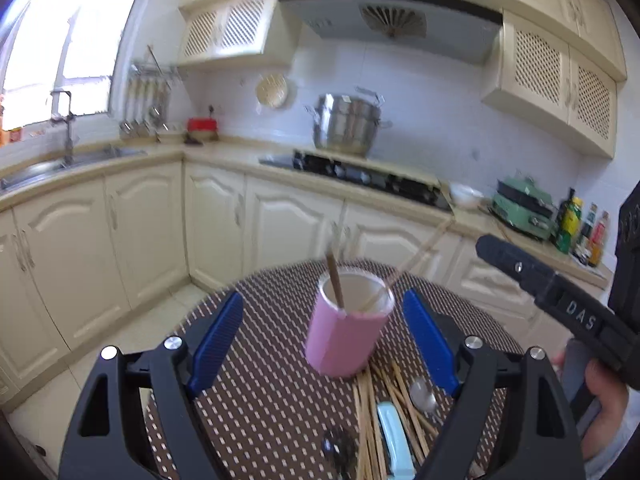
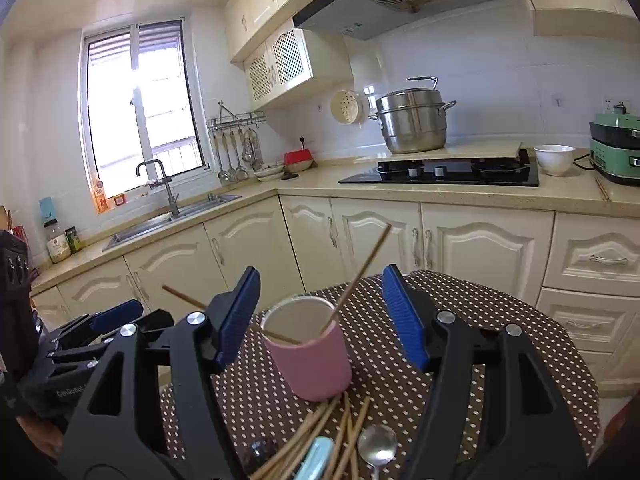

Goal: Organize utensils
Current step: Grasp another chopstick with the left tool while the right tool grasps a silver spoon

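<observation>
My left gripper and right gripper both stand wide, pads clear of the pink cylindrical cup between them. Two wooden chopsticks lean inside the cup; more chopsticks and a metal spoon lie at its base.

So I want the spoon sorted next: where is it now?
The spoon lies on the dotted table, low in the right wrist view, just right of the loose chopsticks and in front of the pink cup.
</observation>
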Motion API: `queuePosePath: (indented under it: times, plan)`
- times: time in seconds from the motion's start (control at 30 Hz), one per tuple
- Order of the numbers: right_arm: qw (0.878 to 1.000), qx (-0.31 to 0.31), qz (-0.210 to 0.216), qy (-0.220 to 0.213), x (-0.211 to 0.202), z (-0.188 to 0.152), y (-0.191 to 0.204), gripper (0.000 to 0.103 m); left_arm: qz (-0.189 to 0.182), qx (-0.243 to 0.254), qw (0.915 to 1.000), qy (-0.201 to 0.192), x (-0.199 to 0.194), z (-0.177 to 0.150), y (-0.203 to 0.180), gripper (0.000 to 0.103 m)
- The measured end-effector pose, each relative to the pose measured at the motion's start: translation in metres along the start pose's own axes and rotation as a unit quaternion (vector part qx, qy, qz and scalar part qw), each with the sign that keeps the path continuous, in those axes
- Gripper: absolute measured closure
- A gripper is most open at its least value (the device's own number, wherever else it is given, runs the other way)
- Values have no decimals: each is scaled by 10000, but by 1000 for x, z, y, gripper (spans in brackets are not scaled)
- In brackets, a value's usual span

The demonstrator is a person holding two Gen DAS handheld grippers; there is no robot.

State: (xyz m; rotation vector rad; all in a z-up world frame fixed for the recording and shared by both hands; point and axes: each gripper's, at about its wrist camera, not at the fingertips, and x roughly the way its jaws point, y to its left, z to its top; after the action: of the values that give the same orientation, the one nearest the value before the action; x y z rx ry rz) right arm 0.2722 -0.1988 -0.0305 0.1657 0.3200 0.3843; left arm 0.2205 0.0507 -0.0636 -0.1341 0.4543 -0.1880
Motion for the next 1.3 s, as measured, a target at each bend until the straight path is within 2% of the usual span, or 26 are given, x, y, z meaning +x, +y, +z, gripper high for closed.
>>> queuePosePath:
  times: [0.07, 0.27, 0.3, 0.4, 0.53, 0.7, 1.0, 1.1, 1.3]
  plan:
    - [9998, 20, -38, 199, -2, -7, -7, 37, -198, 25, 9984, 523, 7, -7, 1, 23]
    - [9952, 68, -116, 966, -1, -38, -26, 37, -55, 335, 9859, 1640, 32, -37, -3, 24]
    - [9933, 74, -122, 1151, 0, -46, -29, 37, -76, 385, 9835, 1764, 35, -44, -3, 34]
    - [9880, 24, -100, 1540, 2, -63, -33, 37, -215, 449, 9743, 2195, 46, -60, -8, 46]
    - [9829, 52, -100, 1838, 2, -84, -39, 37, -375, 561, 9630, 2608, 60, -78, -17, 56]
    - [9780, 200, -84, 2076, 4, -97, -49, 37, -443, 568, 9513, 2998, 79, -97, -27, 77]
    - [9720, 351, -16, 2325, 6, -106, -56, 37, -413, 423, 9406, 3343, 103, -108, -27, 91]
    - [9698, 374, 4, 2412, 8, -108, -57, 37, -412, 343, 9410, 3341, 108, -106, -25, 96]
    - [9580, 338, 32, 2848, 21, -111, -56, 37, -561, 66, 9440, 3251, 103, -103, -18, 96]
